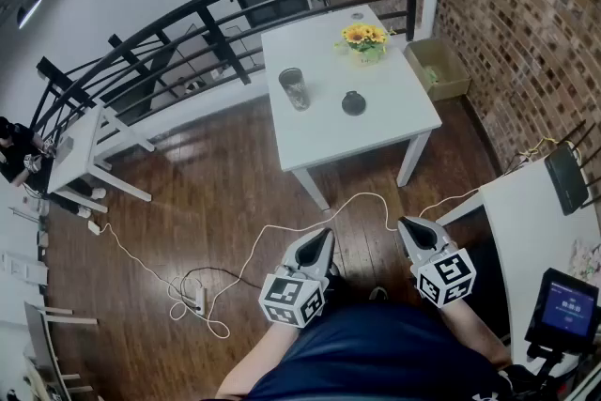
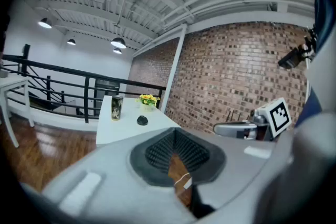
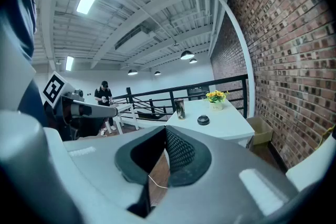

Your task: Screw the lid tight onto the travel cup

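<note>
1. Right now nothing is in hand. The left gripper (image 1: 325, 237) and the right gripper (image 1: 405, 226) both have their jaws pressed together on nothing, and they hang close to the person's body, well short of the white table (image 1: 376, 131).
2. The travel cup (image 1: 294, 88) stands upright on the table, toward its left side. The lid (image 1: 353, 102) lies flat to the cup's right, apart from it and not yet on.
3. If the jaws arrive at the table closed like this, they would likely knock into the tall, unsupported cup instead of straddling it, and it could tip or slide toward the table's edge.
4. The lid looks low and round, so a pinch on its rim that is off-centre may flick it away across the table, possibly toward the flower pot (image 1: 365, 42) at the far side.
5. Unless one gripper steadies the cup, twisting may simply spin the cup. A lid set down tilted may also catch crookedly on the thread and only seem tight.
6. A white cable (image 1: 349, 200) trails over the floor in front of the table and could catch a foot on the approach.
</note>
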Available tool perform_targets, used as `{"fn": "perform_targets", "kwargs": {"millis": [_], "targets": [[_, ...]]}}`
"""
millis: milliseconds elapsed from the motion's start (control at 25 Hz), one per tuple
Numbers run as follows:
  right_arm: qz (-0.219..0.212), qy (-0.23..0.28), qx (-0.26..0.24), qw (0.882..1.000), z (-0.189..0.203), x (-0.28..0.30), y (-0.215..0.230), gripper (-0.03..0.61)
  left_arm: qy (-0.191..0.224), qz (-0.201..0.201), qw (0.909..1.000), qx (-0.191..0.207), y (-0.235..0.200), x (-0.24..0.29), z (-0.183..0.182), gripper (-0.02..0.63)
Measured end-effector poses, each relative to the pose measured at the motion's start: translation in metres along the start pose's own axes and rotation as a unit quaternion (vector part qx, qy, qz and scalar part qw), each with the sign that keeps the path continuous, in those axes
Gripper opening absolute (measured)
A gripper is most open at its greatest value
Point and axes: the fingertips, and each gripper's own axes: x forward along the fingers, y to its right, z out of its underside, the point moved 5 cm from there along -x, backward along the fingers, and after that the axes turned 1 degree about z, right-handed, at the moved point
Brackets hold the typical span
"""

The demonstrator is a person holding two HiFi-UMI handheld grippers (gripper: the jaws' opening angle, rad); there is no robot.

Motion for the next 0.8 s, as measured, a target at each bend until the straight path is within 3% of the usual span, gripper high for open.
{"fn": "perform_targets", "kwargs": {"millis": [200,400,520,680,800], "targets": [[-0.031,0.004,-0.045,0.998,-0.013,0.052,0.025,0.011,0.01,0.011,0.9999,-0.001,-0.039,0.05,-0.012,0.005],[0.024,-0.021,-0.051,0.998,-0.024,0.132,0.057,0.011,0.008,0.041,0.9991,0.003,-0.106,0.11,-0.029,0.005],[0.056,-0.043,-0.057,0.996,-0.037,0.193,0.077,0.015,0.009,0.048,0.9986,0.022,-0.16,0.144,-0.059,0.005],[0.076,-0.101,-0.092,0.988,-0.052,0.262,0.11,0.123,-0.005,0.066,0.9963,0.056,-0.212,0.184,-0.094,0.01],[0.084,-0.153,-0.115,0.978,-0.048,0.308,0.136,0.196,-0.057,0.085,0.9917,0.077,-0.24,0.217,-0.092,0.1]]}}
